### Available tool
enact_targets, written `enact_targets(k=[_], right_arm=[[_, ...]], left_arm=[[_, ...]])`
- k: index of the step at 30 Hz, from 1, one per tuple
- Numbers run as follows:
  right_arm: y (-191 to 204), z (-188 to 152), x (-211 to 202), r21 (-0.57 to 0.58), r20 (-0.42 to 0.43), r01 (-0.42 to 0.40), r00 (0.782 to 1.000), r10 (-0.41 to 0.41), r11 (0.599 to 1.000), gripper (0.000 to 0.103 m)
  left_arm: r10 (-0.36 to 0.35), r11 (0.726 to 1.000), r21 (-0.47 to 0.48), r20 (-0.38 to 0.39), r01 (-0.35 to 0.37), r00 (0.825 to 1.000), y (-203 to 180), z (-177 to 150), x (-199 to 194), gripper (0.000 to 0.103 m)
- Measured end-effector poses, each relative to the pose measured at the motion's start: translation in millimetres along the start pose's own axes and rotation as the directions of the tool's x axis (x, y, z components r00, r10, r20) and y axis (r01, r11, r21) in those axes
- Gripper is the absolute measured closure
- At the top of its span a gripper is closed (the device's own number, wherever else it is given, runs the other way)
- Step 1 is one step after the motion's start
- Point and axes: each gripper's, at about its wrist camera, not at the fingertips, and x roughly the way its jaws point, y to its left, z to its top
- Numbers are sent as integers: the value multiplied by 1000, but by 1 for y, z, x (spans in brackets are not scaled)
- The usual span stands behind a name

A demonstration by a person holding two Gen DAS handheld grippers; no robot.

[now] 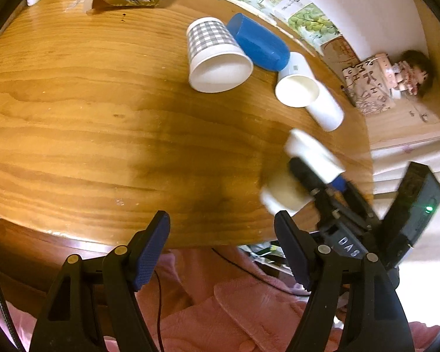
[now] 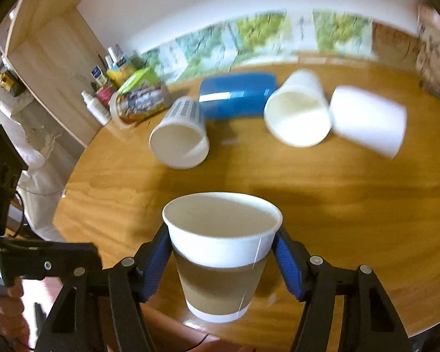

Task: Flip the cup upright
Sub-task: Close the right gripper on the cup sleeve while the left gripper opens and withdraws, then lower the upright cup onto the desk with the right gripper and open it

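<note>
The right gripper [image 2: 223, 259] clamps a paper cup [image 2: 221, 252] by its sides, mouth up, just above the near edge of the wooden table [image 2: 352, 205], seemingly ready to set it down upright. The left gripper [image 1: 221, 248] hangs wide open and empty. Four more cups lie tipped beyond.

Round wooden table [image 2: 322, 193]: glossy varnished grain. White paper cup with brown card sleeve [image 2: 223, 261]: matt. Grey-checked paper cup [image 1: 217, 55]: matt. Blue plastic tumbler [image 1: 259, 42]: smooth, shiny. Gripper pads [image 1: 149, 252]: blue textured rubber on black matt plastic. Pink cloth [image 1: 234, 308]: quilted.
</note>
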Motion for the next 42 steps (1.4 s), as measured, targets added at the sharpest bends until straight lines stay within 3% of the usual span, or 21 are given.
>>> enact_targets(k=[6, 10, 16, 19, 22, 25, 37, 42], right_arm=[[7, -5, -16, -120, 183, 143, 976, -120, 982, 38], [12, -16, -24, -187, 328, 164, 940, -96, 969, 38], [22, -30, -14, -248, 418, 273, 896, -152, 929, 39], [24, -36, -10, -265, 429, 293, 889, -160, 919, 39], [24, -40, -8, -267, 428, 296, 889, -162, 917, 39], [20, -44, -5, -253, 405, 283, 900, -164, 925, 39], [19, -58, -16, -260, 394, 288, 903, -171, 922, 39], [22, -63, -18, -258, 378, 295, 907, -185, 920, 39]], left_arm=[[21, 1000, 7, 6, -21, 1000, -1, -5, -1, 26], [25, 1000, 6, 3, -25, 1000, 0, -8, 1, 26], [19, 1000, -8, -16, -19, 1000, 5, -13, 4, 26], [-27, 999, -27, -29, 27, 999, 6, -15, 5, 26], [-7, 1000, -18, -30, 6, 1000, 5, -18, 5, 26], [-18, 1000, -24, -40, 17, 999, 6, -21, 7, 26], [-42, 999, 24, -72, 44, 997, -4, -34, 12, 26], [-108, 994, 16, -80, 109, 991, -7, -41, 13, 26]])
